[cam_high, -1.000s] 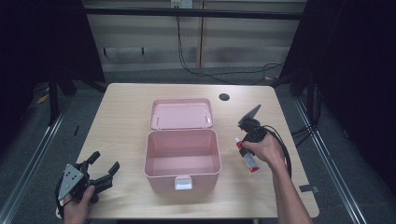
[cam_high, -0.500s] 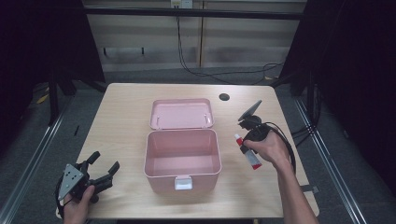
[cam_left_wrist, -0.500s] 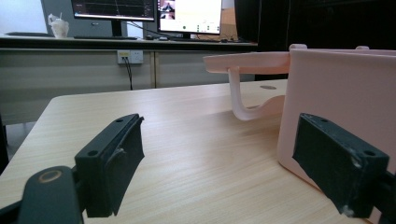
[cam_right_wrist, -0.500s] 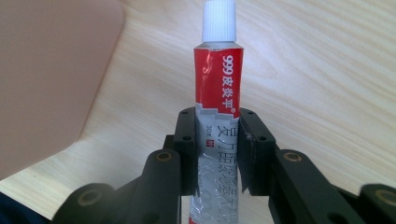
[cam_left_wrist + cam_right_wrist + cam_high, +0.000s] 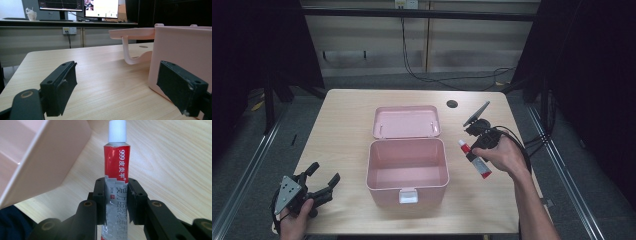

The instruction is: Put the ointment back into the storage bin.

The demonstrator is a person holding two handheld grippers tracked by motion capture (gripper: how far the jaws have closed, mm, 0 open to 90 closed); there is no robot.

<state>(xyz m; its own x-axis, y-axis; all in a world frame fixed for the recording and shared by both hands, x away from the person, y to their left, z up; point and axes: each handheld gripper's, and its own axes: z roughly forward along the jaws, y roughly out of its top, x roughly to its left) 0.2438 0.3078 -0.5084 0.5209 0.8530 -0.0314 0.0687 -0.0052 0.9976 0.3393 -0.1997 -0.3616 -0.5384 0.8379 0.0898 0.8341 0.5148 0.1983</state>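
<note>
My right tool [image 5: 116, 202] is clamped on a red and silver ointment tube [image 5: 116, 170], jaws pressed flat against its two sides a little below the middle of what I can see, so the white cap end sticks out ahead of the tool. I judge that hold suits a drop-in: the free end leads and the jaws stay behind it. In the high view the tube [image 5: 474, 159] hangs just to the right of the open pink box [image 5: 407, 170], apart from its wall, cap pointing up and toward the box. In the right gripper view the box's side wall slants through the upper left, near the tube but not touching it. Whether the tube's tail rests on the bench [image 5: 347, 125] I cannot tell.

The box sits mid-bench with its lid [image 5: 406, 121] thrown back flat behind it and the latch [image 5: 407, 196] facing me, so the interior is bare and reachable from above. That looks like the reason it stands this way: the tube can go straight in once I lift it over the right rim.

My left tool [image 5: 319, 184] rests low at the near left corner of the bench, jaws spread wide with nothing between them. In the left gripper view the box wall [image 5: 182, 50] stands just beyond the right jaw, the lid's handle curving down behind it. I take it to be parked there, clear of the work.
</note>
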